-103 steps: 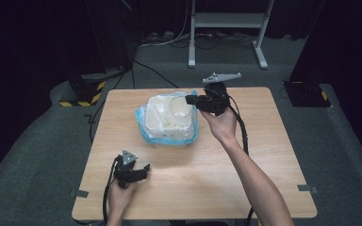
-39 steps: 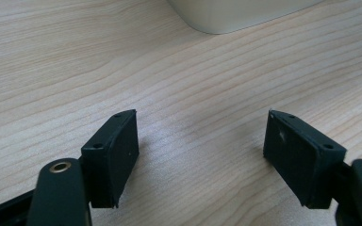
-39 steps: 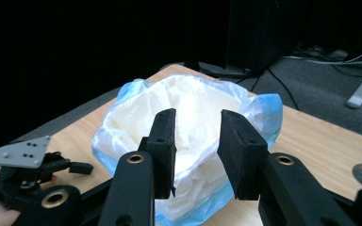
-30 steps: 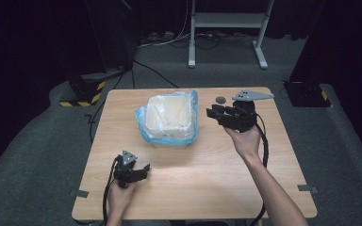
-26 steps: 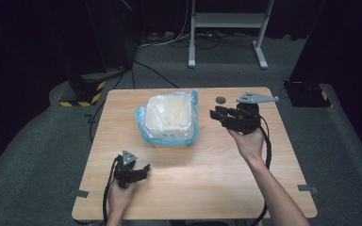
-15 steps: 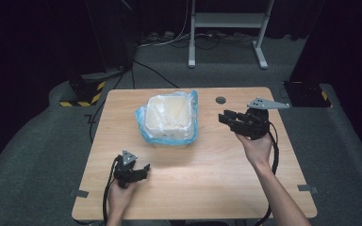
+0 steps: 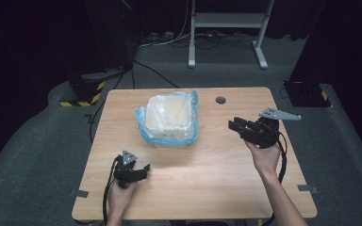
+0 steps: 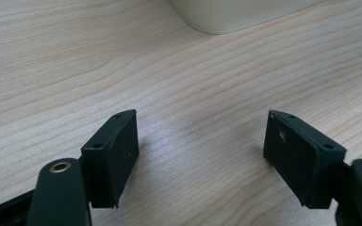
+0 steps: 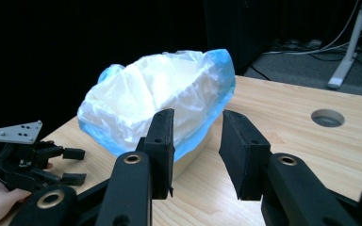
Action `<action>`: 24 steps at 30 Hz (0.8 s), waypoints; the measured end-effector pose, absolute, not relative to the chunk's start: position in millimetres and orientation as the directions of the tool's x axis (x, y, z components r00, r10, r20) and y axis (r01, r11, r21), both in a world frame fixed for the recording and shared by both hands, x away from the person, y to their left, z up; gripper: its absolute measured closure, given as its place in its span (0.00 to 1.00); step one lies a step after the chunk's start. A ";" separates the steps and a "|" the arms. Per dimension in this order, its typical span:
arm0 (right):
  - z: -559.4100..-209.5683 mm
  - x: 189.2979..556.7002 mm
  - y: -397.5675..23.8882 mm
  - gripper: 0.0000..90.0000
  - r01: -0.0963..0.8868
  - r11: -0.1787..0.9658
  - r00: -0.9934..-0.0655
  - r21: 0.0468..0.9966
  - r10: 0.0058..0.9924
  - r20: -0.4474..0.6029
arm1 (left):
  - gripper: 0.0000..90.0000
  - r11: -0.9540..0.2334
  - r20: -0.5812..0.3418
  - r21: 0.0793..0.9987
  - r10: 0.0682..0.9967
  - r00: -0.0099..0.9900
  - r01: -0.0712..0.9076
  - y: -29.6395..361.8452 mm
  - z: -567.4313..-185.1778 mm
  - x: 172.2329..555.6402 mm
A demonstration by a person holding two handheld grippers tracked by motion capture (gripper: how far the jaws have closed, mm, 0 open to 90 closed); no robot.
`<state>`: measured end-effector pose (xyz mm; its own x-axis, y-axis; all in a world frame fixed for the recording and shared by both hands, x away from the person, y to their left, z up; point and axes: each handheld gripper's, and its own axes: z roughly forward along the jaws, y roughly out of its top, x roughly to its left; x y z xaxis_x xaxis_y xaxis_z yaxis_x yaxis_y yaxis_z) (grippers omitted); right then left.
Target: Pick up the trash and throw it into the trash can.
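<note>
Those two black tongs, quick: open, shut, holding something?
Left tongs: open, holding nothing, over bare wooden table.
Right tongs: open, holding nothing.

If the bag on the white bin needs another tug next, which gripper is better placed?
Probably right. The right gripper hangs open beside the bin, jaws aimed at the blue bag. The left gripper sits open low at the table's near edge.
</note>
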<state>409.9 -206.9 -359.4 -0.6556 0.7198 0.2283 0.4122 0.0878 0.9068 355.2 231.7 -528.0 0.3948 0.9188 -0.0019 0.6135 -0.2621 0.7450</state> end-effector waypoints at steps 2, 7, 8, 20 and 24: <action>-361.6 408.0 -209.1 0.72 0.414 0.084 -0.651 0.906 0.724 0.230 | 0.30 -0.262 -0.002 0.745 0.919 0.395 0.613 231.7 -528.0 355.2; -375.8 402.0 -212.3 0.71 0.419 0.113 -0.636 0.901 0.745 0.202 | 0.30 -0.262 -0.002 0.745 0.919 0.395 0.613 231.7 -528.0 355.2; -379.7 401.1 -213.5 0.71 0.426 0.111 -0.630 0.898 0.748 0.207 | 0.30 -0.262 -0.002 0.745 0.919 0.394 0.613 231.7 -528.0 355.2; -405.8 395.7 -219.2 0.71 0.451 0.111 -0.604 0.886 0.768 0.212 | 0.30 -0.262 -0.002 0.745 0.919 0.395 0.614 231.7 -528.0 355.2; -414.6 394.8 -220.0 0.71 0.459 0.111 -0.596 0.881 0.774 0.213 | 0.30 -0.262 -0.002 0.745 0.919 0.395 0.614 231.7 -528.0 355.2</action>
<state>394.8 -220.0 -414.6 -0.5957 0.7744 0.2131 0.4592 0.1107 0.8814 355.2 231.7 -528.0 0.3947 0.9188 -0.0021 0.6135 -0.2618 0.7450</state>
